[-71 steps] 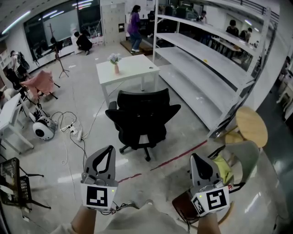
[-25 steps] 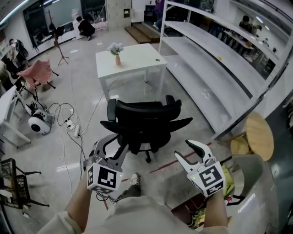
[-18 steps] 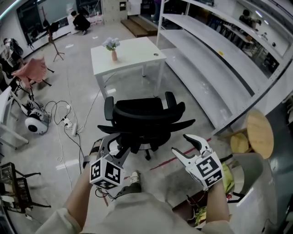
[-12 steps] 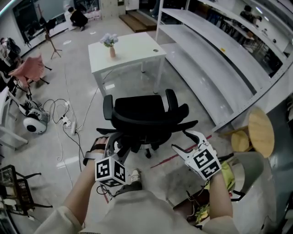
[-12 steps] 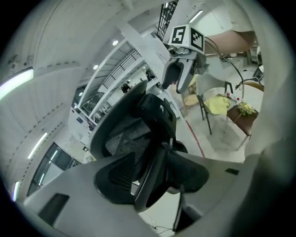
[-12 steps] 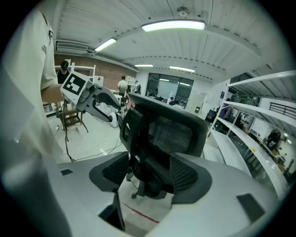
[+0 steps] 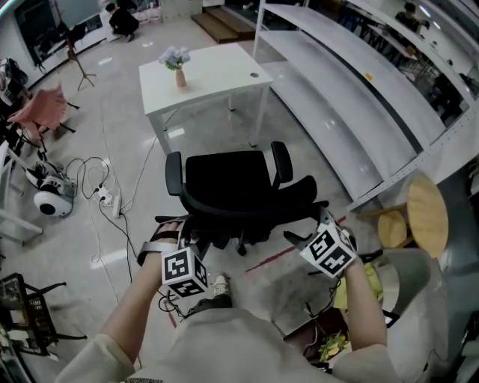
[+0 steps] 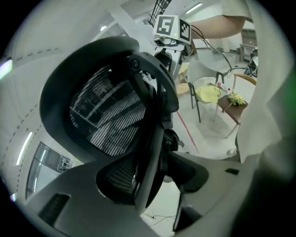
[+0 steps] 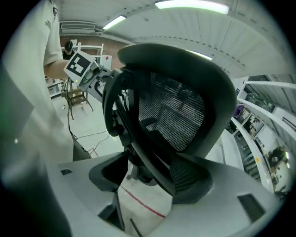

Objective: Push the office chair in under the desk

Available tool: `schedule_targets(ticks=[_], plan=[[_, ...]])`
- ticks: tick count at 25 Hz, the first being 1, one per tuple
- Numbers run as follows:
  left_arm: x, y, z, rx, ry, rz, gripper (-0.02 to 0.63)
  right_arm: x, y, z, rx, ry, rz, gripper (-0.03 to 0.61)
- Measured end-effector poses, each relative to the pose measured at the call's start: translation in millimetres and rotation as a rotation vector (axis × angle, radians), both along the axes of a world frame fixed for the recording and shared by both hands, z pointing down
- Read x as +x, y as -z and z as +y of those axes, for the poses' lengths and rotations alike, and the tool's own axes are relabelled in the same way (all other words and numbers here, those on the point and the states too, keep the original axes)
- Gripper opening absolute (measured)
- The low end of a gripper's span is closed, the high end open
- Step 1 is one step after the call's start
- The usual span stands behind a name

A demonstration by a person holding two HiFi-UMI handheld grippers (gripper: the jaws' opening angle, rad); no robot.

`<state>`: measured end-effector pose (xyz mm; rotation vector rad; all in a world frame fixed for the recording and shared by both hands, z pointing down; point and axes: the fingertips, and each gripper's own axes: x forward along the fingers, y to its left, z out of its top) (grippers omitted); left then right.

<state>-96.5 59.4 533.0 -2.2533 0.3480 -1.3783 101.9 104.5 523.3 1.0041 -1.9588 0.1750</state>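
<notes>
Since the head view hides both sets of jaw tips behind the backrest (image 7: 247,208), jaw state comes from the gripper views. Nearest: pale clothing (image 7: 224,351) fills the bottom edge, with one shoe (image 7: 218,286) just above it.

Left tool (image 7: 182,241): jaws have just been opening and stand wide, with the backrest's frame between them. Pads don't look pressed on it, though the close wide-angle view makes contact hard to judge.

Right tool (image 7: 316,223): same story. Jaws have just opened wide, the other side of the mesh backrest is between them, no clear clamp.

Red tape line (image 7: 273,258) runs across the floor (image 7: 135,142) between the tools, partly covered by the chair.

Office chair (image 7: 228,179) stands right ahead, back toward the person, seat and armrests toward the bench (image 7: 217,75). Its base is mostly hidden under the seat. Chair is apart from the bench, not under it.

Small vase of flowers (image 7: 178,66) sits on the bench's left part. Cables (image 7: 105,198) trail on the floor at left.

Shelving rack (image 7: 352,97) runs along the right, cut off at the frame edge. Round wooden stool (image 7: 425,203) sits at its near end.

Figure (image 7: 118,16) at top left is cropped and too small to read.
</notes>
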Motion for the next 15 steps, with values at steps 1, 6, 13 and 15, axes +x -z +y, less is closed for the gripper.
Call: schedule_targets(ticks=[1,6,13,15], plan=[[0.0,-3.4,-0.6,-0.010,-0.004,-0.010,0.221,2.3,-4.5,-2.3,-0.013,0.004,0.016,0.289],[1.0,-15.0,-12.7,-0.019,0.026,-0.023,0.213,16.1,-23.8,-10.7,-0.063,0.003,0.083,0.279],[3.7,-15.4,-19.4,-0.075,0.052,0.028,0.187,25.4,-29.5,-19.3,-0.052,0.012,0.125,0.240],[3.9,-15.8,-20.2,-0.094,0.058,0.031,0.189,25.7,-29.8,-19.7,-0.053,0.012,0.116,0.235]])
